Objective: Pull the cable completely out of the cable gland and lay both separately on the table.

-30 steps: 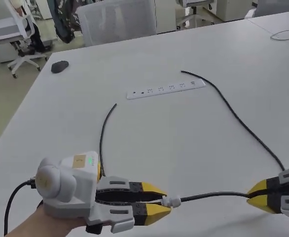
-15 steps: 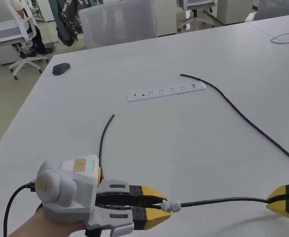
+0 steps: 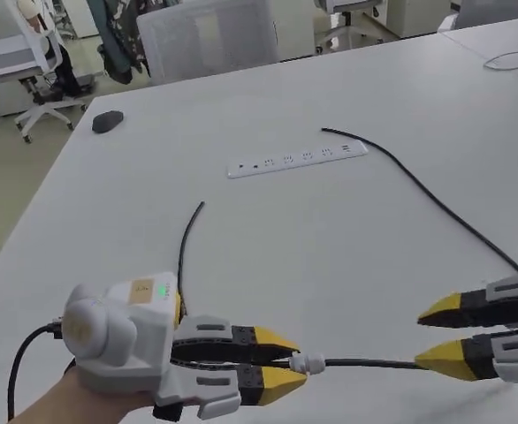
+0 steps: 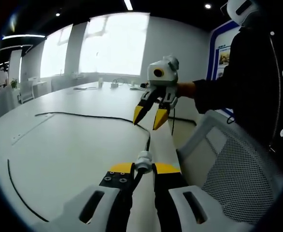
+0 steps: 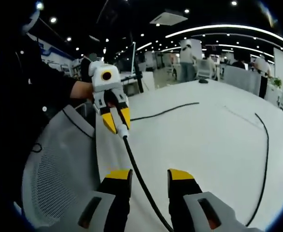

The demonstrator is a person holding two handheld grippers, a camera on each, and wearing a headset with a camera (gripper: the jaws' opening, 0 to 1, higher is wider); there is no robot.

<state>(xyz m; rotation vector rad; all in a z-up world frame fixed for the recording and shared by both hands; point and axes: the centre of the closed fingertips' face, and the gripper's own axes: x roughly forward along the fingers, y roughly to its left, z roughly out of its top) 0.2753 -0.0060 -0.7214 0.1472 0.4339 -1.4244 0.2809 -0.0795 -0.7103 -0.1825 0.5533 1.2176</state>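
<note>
Jaws of the left gripper [image 3: 290,360], at 6 o'clock in the head view, pinch the small white cable gland [image 3: 306,361] at their tips, near the front edge of the tabletop [image 3: 330,238]. From the gland the thin black cable [image 3: 365,363] runs toward 4 o'clock and passes between the spread jaws of the right gripper [image 3: 421,336], which clamp nothing. The cable looks light, limp and smooth-jacketed, so it may slip. A firm pinch close to the gland, pulling straight along its axis, seems best.
</note>
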